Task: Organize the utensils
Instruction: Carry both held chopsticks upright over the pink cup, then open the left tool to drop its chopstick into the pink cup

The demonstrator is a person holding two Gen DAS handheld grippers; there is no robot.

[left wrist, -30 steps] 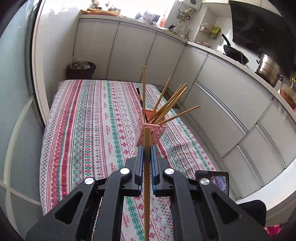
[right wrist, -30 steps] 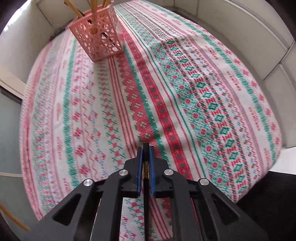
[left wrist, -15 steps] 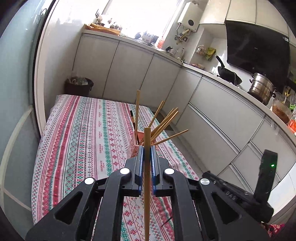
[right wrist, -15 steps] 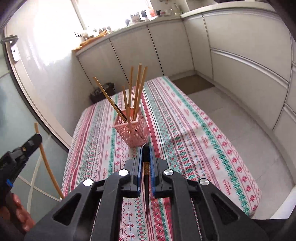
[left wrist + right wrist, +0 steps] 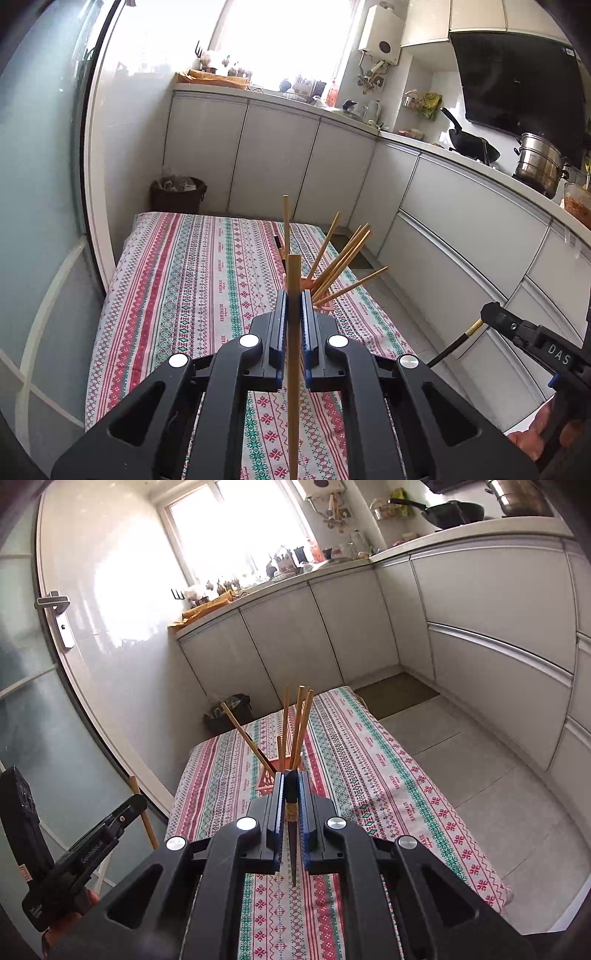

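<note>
Two chopsticks are in hand: our left gripper [image 5: 292, 325] has its jaws clamped on a pale wooden chopstick [image 5: 293, 369], our right gripper [image 5: 291, 805] on a dark chopstick [image 5: 291, 849]. Both hang above the tabletop [image 5: 388, 775], short of the pink holder [image 5: 266, 781]. We judge them light, stiff and slippery; grip mid-shaft.
</note>
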